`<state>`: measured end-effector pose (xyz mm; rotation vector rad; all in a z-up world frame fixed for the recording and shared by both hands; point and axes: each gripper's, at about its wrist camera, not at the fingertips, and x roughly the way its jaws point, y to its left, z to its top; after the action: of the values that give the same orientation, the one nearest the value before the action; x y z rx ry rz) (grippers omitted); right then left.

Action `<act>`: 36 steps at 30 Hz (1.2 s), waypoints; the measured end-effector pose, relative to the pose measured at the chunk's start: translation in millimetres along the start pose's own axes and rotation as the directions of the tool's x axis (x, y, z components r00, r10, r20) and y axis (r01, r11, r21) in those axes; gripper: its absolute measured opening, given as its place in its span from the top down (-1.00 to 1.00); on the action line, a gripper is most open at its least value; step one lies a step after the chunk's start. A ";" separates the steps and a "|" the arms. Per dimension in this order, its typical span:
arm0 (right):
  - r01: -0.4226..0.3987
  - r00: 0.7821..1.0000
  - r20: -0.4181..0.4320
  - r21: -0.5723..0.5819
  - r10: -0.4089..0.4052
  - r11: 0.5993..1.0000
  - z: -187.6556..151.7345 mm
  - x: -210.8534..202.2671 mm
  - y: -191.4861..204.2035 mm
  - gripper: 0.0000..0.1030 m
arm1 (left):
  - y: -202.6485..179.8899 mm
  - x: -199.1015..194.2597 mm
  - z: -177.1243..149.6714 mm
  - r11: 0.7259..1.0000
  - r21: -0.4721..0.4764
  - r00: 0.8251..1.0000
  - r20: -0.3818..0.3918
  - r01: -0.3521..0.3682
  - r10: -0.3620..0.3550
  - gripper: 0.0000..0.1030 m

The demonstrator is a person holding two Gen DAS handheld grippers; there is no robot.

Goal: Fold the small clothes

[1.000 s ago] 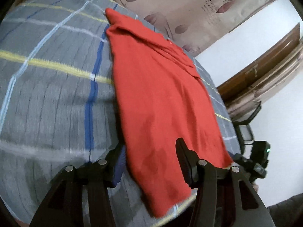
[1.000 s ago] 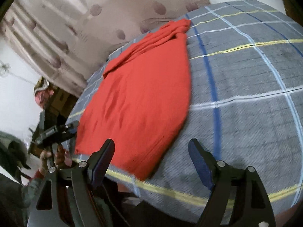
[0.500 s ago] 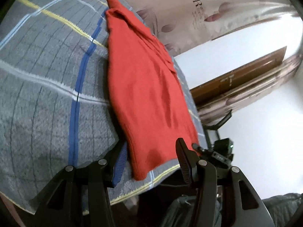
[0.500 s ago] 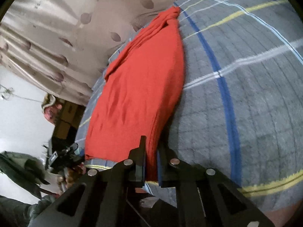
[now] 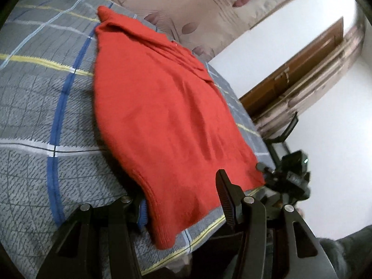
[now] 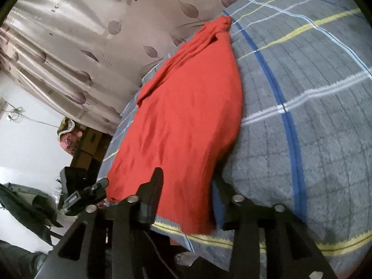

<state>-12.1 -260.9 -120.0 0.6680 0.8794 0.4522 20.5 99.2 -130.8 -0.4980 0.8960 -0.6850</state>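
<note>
Half a second ago the right claw [image 6: 186,195] was pinched tight on the near hem of the red garment [image 5: 162,121]; now its jaws are opening, standing about halfway apart, with the hem lying between them and no pad pressing on it. The left claw [image 5: 183,200] has swung back across the bed, so the garment is again filling the middle of its view. Its jaws are standing about half open astride the other near corner of the hem, cloth between them, the right-hand finger [image 5: 226,197] clear of it; whether the left-hand finger is touching is hidden by the fabric. The garment is lying flat and lengthwise on the grey plaid bedspread [image 5: 41,107], collar end far, by the leaf-print curtain [image 6: 97,37], hem drooping over the bed's near edge.
</note>
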 end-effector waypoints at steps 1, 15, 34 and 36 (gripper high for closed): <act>0.005 1.000 -0.001 -0.014 -0.005 1.000 0.6 1.2 3.1 0.08 | 0.4 -0.7 -3.1 1.000 0.012 1.000 -0.002 -0.008 0.008 0.04; -0.082 0.997 -0.002 0.079 0.083 0.993 2.0 -8.2 -8.8 0.81 | -4.6 -7.6 -4.1 0.999 0.025 0.997 0.064 -0.045 0.043 0.91; -0.147 0.989 0.036 0.106 0.144 0.983 7.2 -18.3 -7.8 0.81 | -45.6 -20.1 1.0 0.915 0.265 0.944 0.213 -0.304 0.252 0.91; -0.146 0.989 0.037 0.101 0.143 0.984 7.4 -18.8 -6.8 0.81 | -48.7 -18.1 -0.3 0.900 0.287 0.937 0.217 -0.328 0.273 0.91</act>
<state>-16.1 -279.8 -111.0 0.8362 0.8331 0.5279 -3.7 78.8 -89.5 -0.1185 0.6630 -0.4806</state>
